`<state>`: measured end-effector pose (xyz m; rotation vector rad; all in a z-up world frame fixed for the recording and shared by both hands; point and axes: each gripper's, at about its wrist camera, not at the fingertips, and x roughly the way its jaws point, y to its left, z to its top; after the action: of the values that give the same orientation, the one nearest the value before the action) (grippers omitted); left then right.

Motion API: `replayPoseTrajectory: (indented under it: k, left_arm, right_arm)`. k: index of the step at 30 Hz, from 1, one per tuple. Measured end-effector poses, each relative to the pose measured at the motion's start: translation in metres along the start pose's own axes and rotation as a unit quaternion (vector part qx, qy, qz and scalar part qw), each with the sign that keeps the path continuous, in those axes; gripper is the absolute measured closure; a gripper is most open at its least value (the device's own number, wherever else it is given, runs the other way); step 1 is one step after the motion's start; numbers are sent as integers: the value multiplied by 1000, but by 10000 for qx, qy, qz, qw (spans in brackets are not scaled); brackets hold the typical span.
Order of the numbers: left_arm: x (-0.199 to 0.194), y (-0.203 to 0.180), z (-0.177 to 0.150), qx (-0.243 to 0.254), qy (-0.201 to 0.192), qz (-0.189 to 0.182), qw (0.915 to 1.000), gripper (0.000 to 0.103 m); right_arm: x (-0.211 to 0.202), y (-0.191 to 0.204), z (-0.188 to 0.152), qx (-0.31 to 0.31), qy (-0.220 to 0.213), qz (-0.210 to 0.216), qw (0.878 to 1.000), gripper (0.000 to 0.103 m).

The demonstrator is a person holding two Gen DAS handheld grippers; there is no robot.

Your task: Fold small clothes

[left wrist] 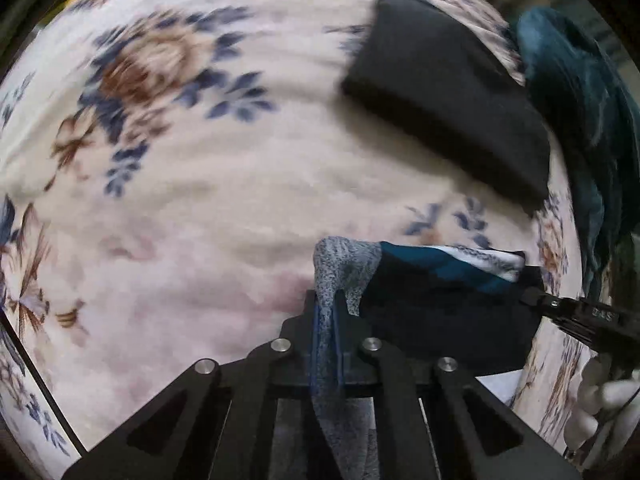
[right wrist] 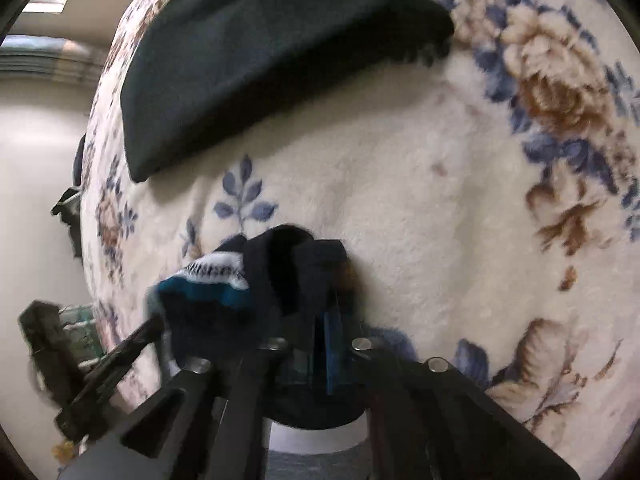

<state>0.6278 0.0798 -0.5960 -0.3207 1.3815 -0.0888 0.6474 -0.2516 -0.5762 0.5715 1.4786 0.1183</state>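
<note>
The left gripper [left wrist: 327, 320] pinches the sock's [left wrist: 436, 300] grey toe; the right gripper [right wrist: 334, 320] pinches its dark cuff; keep it taut above the blanket [left wrist: 240, 220], lower evenly.

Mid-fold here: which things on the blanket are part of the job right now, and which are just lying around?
In the job:
sock, pinched at its grey toe by left gripper, dark end by right gripper.

Lying about:
folded black cloth
teal garment
floral blanket
</note>
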Motion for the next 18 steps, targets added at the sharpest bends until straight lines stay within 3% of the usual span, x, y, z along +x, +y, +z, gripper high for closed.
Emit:
replayPoseTrajectory:
  k: [2,4,8,10,12,13,14,18]
  left_arm:
    - [22,11,13,12,315,135,9994,98]
    - [24,14,16,-71,488,-4,9988,95]
    - [-21,27,8,-449,254,-907,9945,92]
    - [-51,35,-11,-497,115,-1282,9904,68]
    - [-81,46,-43,-474,30,-1564,9865,52]
    - [-93,50,-57,-459,0,-1589,9862,51]
    - [-104,56,-77,-442,45,-1624,9857,51]
    - [-124,68,-146,-396,367,-1518,9869,51]
  right_arm:
    - [0,8,2,-199,-123,-92,9997,100]
    - [10,16,5,-346,39,-226,9991,100]
    - [19,22,8,-348,537,-319,9974,98]
    - [7,21,-3,-351,624,-126,9974,95]
    - [-12,15,-27,-370,697,36,9969,72]
    - [-21,11,-40,-342,748,137,9965,48]
    - [-28,6,-55,-283,805,252,9960,31]
    - [-53,-18,-142,-5,1121,393,9929,30]
